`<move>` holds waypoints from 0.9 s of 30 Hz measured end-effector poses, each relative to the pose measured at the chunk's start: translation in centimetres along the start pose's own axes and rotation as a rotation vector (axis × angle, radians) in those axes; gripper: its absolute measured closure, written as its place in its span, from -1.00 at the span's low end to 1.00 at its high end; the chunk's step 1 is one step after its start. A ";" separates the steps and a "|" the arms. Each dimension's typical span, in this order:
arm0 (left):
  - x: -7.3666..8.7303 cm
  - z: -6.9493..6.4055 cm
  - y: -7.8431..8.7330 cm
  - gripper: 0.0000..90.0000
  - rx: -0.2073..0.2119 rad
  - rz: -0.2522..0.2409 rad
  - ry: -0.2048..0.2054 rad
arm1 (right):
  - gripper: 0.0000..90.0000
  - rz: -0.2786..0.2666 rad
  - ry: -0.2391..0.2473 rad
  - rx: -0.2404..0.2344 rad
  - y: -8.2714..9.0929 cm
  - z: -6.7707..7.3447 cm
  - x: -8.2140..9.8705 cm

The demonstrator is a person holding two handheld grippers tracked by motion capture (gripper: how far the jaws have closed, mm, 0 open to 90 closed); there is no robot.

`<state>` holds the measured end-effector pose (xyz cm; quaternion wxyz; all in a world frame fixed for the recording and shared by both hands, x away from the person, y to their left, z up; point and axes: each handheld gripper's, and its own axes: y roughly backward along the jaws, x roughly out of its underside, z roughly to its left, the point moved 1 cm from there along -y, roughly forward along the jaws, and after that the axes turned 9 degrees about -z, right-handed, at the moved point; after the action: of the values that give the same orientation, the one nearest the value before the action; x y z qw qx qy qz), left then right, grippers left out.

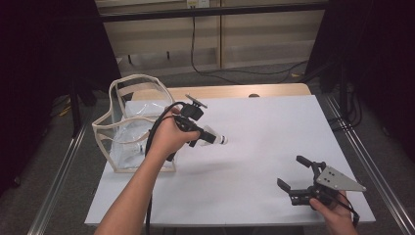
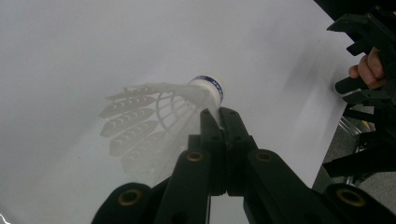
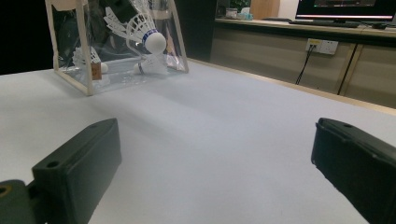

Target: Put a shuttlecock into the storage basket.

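A white feather shuttlecock [image 1: 215, 138] with a blue band on its cork hangs above the white table, just right of a clear plastic bag [image 1: 113, 98] with cream trim. My left gripper [image 1: 202, 138] is shut on the shuttlecock. In the left gripper view the jaws [image 2: 219, 114] pinch the skirt right behind the cork [image 2: 208, 88]. The right gripper view has this shuttlecock [image 3: 147, 32] in front of the bag [image 3: 84, 60], with others [image 3: 152, 67] lying inside it. At the table's front right, my right gripper [image 1: 293, 172] stands open and holds nothing, its fingers [image 3: 79, 168] wide apart.
A white sheet [image 1: 264, 137] covers the table, with a wooden strip [image 1: 235, 91] along the far edge. Cables [image 1: 235, 72] lie on the floor beyond it. A counter with a monitor [image 3: 345, 9] stands off to the side.
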<state>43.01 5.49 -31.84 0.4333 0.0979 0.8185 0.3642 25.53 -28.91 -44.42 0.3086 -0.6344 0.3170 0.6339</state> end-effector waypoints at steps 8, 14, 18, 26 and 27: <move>-0.6 0.0 0.8 1.00 -0.004 0.010 0.008 | -0.98 0.000 0.001 0.001 0.0 0.0 0.0; -0.9 0.0 1.2 1.00 -0.006 0.010 0.003 | -0.98 0.000 0.000 0.001 0.0 0.0 0.0; -1.1 0.0 1.6 1.00 -0.006 0.005 0.009 | -0.98 0.000 0.001 0.001 0.0 0.0 0.0; -1.6 0.0 2.6 1.00 -0.013 -0.003 0.016 | -0.98 0.000 -0.001 0.001 0.0 0.0 0.0; -1.7 0.0 2.7 1.00 -0.017 -0.004 0.015 | -0.98 0.000 0.000 0.001 0.0 0.0 0.0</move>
<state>43.62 6.65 -28.90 0.4284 0.0899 0.8190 0.3709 25.54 -28.94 -44.42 0.3090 -0.6340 0.3173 0.6339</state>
